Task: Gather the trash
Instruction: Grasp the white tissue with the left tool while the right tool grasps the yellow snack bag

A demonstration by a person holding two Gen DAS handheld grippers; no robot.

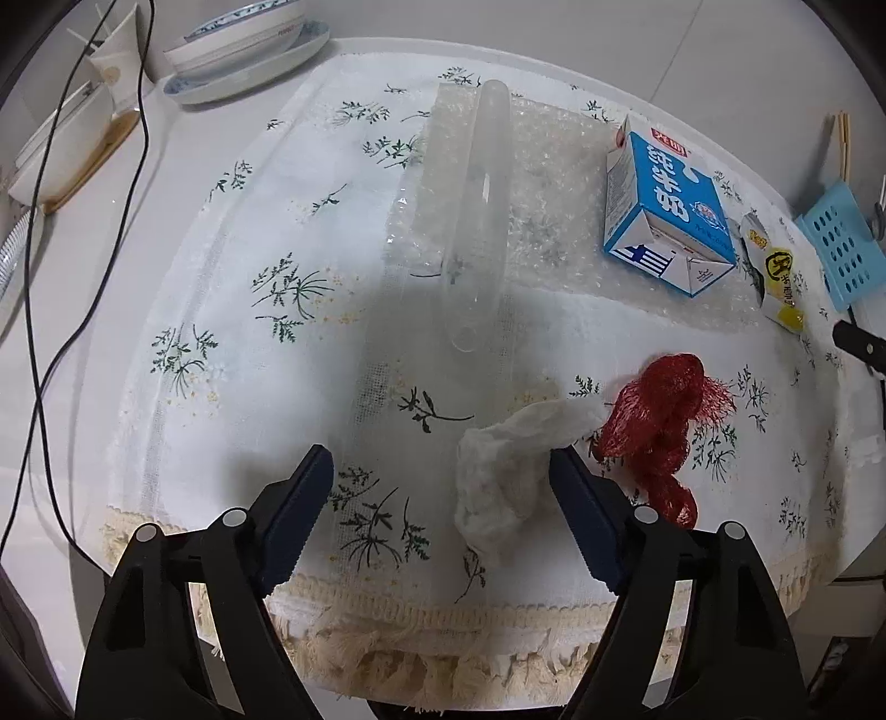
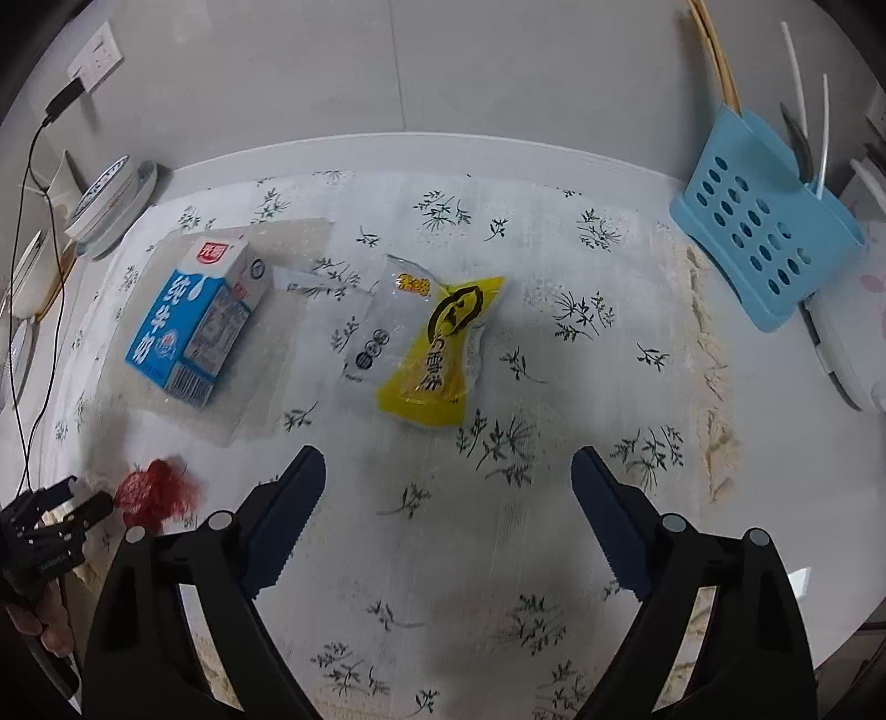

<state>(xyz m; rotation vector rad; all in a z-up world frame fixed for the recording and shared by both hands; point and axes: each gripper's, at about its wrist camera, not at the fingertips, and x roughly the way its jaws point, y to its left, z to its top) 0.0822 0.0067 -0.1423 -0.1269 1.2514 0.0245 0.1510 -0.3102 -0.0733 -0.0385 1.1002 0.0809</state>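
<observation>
Tissue [image 1: 501, 482] and clear tube [image 1: 479, 216] appear only from left wrist.

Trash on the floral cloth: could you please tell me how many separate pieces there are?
6: plastic tube on bubble wrap; milk carton on it too; snack wrapper beside the carton; crumpled tissue and red net near the front edge. More may be hidden.

Floral tablecloth [image 1: 232, 310] over the desk [image 1: 166, 183], stacked bowls [image 1: 243, 50] far-left, blue perforated basket [image 2: 769, 227] far-right.
</observation>
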